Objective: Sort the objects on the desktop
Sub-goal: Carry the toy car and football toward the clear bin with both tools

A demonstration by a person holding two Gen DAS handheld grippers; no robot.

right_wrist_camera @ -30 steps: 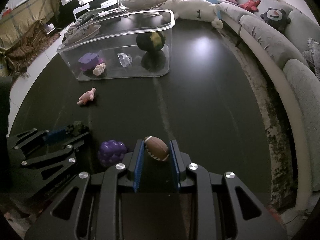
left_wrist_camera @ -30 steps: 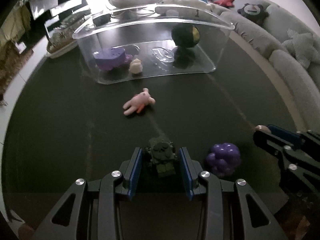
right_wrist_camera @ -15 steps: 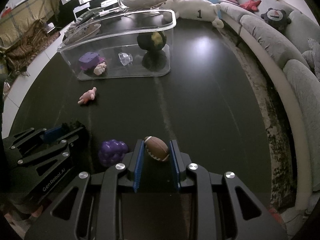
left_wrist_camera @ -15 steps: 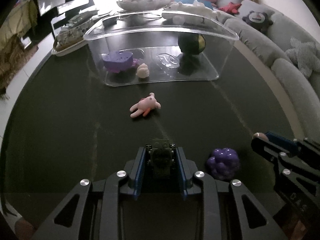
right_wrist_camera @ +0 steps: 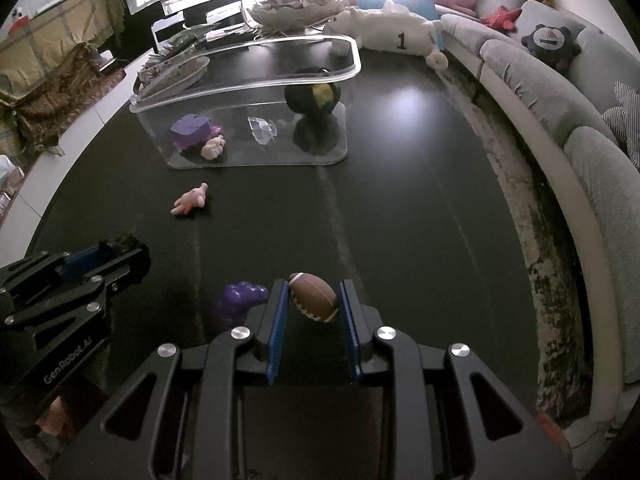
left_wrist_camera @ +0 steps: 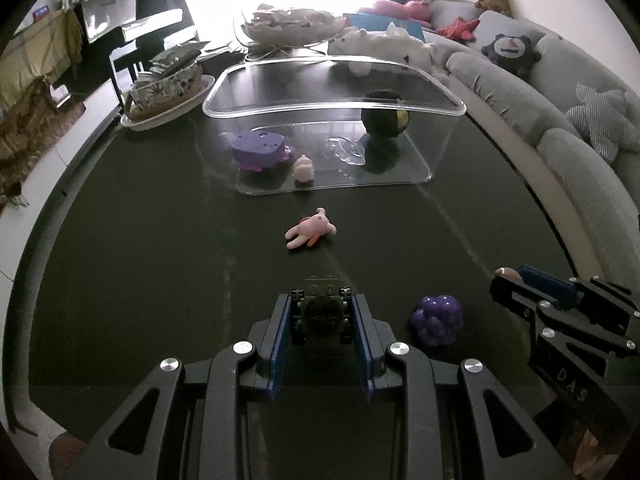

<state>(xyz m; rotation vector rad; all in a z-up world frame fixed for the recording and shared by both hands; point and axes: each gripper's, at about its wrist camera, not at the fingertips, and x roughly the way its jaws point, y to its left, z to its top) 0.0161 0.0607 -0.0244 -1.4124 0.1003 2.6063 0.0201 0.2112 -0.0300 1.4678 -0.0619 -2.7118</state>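
Raised green toy (left_wrist_camera: 321,314) between left gripper (left_wrist_camera: 321,320) pads

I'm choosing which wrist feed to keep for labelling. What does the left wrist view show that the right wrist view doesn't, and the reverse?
Only the left wrist view shows what its gripper holds: a dark green brick-built toy vehicle clamped between the jaws. From the right wrist view that toy is just a dark lump.

Only the right wrist view shows the whole toy football, gripped in the right gripper; the left view catches just its tip.

Both show the clear plastic bin holding a purple toy and a dark ball, plus the pink plush and purple grape toy on the black table.
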